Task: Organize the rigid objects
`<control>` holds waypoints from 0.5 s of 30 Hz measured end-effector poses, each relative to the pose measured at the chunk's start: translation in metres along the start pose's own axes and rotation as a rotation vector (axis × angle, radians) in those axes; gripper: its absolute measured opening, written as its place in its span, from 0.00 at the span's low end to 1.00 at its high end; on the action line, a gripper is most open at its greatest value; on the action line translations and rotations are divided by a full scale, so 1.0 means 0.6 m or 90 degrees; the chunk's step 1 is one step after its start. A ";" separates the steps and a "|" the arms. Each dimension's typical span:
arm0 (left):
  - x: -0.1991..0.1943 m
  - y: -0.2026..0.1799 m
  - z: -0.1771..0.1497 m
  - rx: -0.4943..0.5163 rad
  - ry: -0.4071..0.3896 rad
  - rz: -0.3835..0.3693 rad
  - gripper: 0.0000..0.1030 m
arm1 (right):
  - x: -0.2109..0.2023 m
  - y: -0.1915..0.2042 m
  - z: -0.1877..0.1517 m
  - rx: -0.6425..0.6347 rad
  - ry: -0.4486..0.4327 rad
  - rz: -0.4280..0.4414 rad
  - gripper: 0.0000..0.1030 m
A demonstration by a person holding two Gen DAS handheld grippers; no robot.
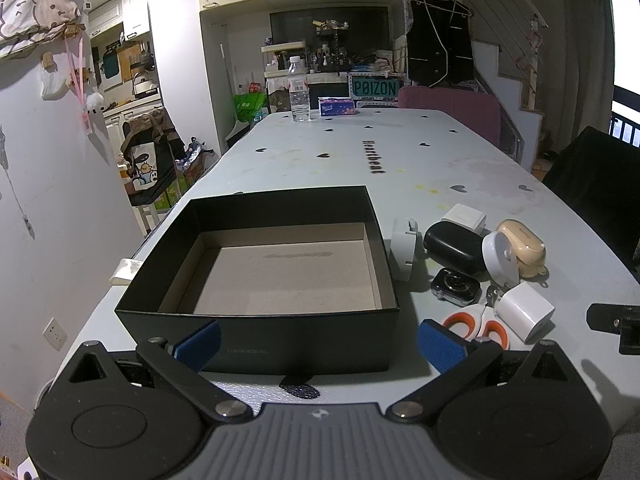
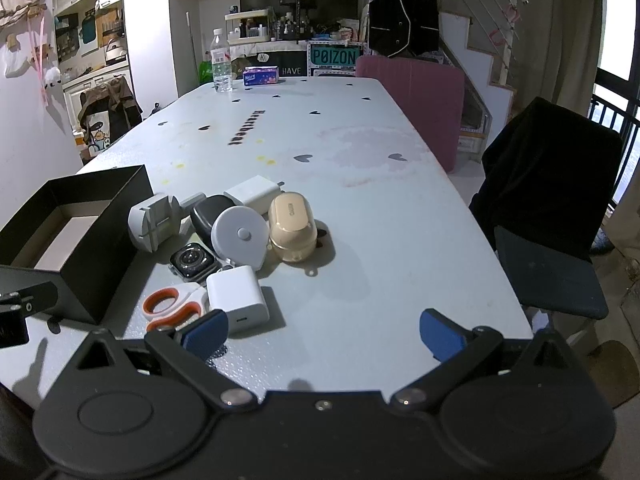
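Left view shows box floor bare; right view shows clutter pile beside it, charger nearest. Left gripper wide, facing box wall. Right gripper wide, low over table.

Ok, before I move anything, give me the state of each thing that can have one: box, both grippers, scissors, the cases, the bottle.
Black box: lid off, nothing inside.
Left gripper: open, holding nothing, just short of the box.
Right gripper: open, holding nothing.
Scissors: blades hidden, lying flat.
Beige earbud case: closed.
Black case: closed.
Smartwatch: face down, no strap.
Water bottle: upright, capped.
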State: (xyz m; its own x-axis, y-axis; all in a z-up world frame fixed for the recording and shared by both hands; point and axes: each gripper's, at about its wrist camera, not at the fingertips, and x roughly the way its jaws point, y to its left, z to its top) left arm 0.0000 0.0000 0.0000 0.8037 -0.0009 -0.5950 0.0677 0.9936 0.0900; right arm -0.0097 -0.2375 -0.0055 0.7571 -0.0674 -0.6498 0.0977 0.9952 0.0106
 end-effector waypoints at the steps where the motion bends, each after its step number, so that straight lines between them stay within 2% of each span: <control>1: 0.000 0.000 0.000 0.000 0.000 0.000 1.00 | 0.000 0.000 0.000 0.000 0.000 0.000 1.00; 15: 0.000 0.000 0.000 0.000 0.000 -0.001 1.00 | 0.002 0.001 0.000 0.000 0.002 -0.001 1.00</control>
State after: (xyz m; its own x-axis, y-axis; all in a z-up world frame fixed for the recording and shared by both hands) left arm 0.0000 0.0000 0.0000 0.8034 -0.0018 -0.5954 0.0682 0.9937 0.0890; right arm -0.0089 -0.2369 -0.0063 0.7551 -0.0686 -0.6520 0.0983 0.9951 0.0091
